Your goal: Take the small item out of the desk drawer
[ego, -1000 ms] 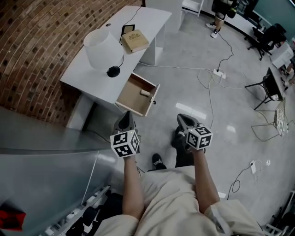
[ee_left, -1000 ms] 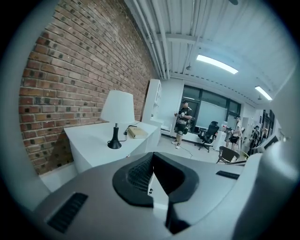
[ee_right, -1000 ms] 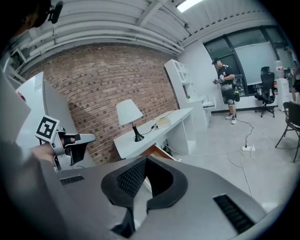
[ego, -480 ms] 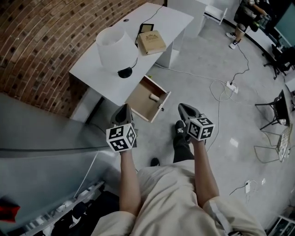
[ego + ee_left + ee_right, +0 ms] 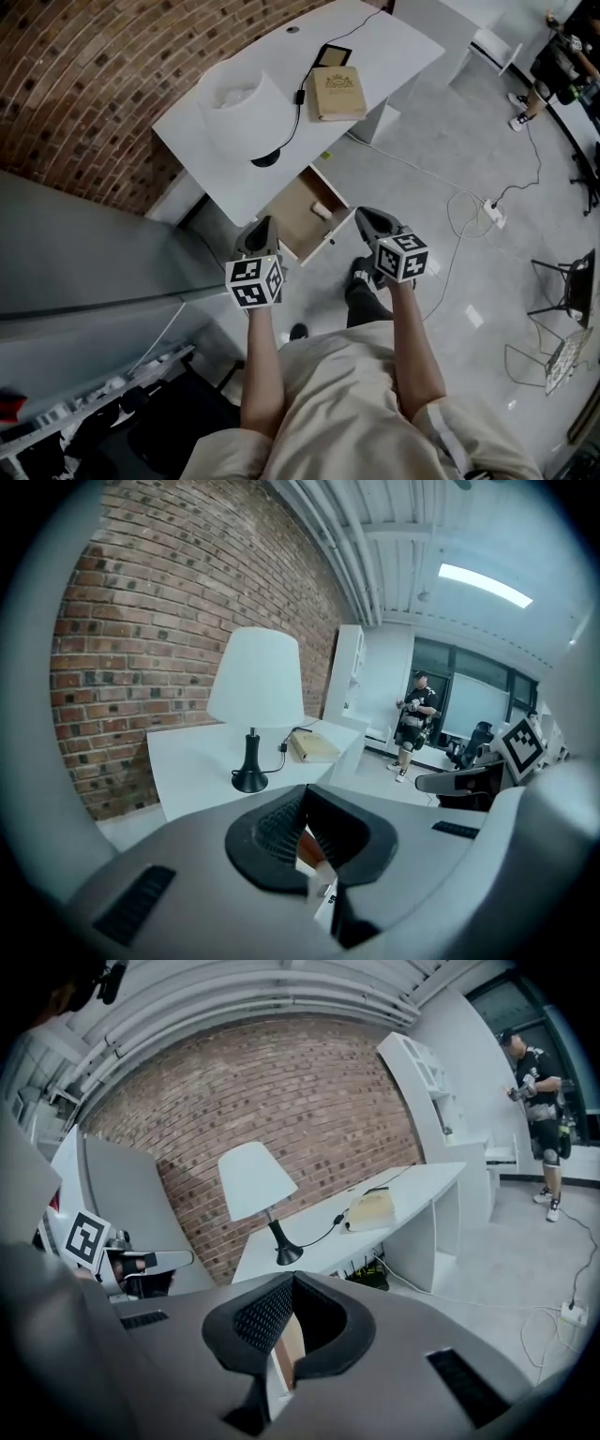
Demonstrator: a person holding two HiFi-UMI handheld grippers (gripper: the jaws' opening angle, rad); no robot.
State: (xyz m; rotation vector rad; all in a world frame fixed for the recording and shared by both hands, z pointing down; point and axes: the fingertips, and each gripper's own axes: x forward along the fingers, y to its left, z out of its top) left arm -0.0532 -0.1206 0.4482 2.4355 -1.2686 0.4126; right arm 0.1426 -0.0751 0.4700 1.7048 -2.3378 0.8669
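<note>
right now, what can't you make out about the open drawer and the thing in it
- Small pale cylindrical item: head view, too small to identify.
- Open wooden desk drawer: head view, near corner behind the grey left tool.
- Left and right gripper views: drawer hidden by each tool's body; only a wood sliver shows.

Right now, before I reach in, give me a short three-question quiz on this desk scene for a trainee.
1. True or false: the light wooden desk drawer stands open.
2. Which thing lies on the white desk beside the white lamp with a black base? A) a tan book B) a red mug C) a laptop
3. Fill in: the small pale cylindrical item lies inside the ___.
Key: 1 true; 2 A; 3 drawer.
</note>
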